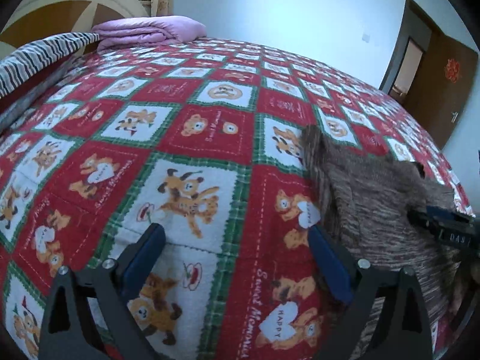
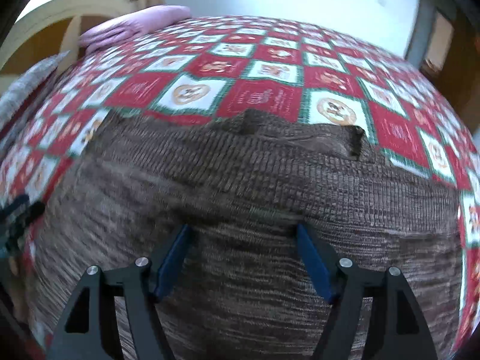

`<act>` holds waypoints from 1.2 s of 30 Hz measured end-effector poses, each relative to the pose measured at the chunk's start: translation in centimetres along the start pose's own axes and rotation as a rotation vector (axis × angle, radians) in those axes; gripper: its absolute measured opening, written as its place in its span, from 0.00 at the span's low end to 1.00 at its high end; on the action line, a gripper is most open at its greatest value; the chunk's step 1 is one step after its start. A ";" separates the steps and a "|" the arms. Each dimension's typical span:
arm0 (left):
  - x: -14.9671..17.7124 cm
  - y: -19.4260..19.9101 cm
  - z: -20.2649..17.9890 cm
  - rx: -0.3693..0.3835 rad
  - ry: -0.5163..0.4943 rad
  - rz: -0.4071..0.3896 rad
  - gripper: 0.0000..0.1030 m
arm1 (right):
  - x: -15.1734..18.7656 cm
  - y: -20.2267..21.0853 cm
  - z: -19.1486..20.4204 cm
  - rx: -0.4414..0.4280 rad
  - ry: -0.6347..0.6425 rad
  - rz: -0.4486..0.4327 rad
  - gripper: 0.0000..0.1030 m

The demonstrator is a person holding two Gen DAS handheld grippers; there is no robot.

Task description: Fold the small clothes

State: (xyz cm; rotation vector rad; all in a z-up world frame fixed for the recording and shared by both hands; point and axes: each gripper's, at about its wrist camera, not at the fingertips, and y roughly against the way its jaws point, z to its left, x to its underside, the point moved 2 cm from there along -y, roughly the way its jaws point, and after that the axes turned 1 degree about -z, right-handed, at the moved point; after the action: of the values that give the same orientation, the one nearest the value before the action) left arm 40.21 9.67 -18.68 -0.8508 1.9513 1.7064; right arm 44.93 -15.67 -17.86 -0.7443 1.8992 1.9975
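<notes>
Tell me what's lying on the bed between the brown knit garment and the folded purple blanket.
Nothing. In the right wrist view only bare bear-print bedspread runs from the brown knit garment to the folded purple blanket.

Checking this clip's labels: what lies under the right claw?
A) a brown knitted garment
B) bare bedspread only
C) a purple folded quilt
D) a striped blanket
A: in the right wrist view the open right claw hangs over the brown knitted garment, spread on the bedspread.
</notes>
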 end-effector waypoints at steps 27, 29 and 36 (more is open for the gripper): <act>-0.1 0.0 1.0 0.081 0.051 -0.004 1.00 | 10.8 6.3 18.5 0.063 0.614 -0.264 0.70; -0.1 0.0 0.9 0.084 0.050 -0.001 1.00 | 11.1 6.2 18.9 0.057 0.631 -0.269 0.55; -1.1 0.9 0.2 0.144 0.024 -0.061 1.00 | 12.0 5.9 19.9 0.068 0.689 -0.295 0.30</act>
State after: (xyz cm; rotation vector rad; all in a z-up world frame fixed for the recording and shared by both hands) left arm 40.42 10.10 -17.32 -0.8726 2.0151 1.5084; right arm 28.52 1.71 -19.45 -1.7475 2.0054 1.5973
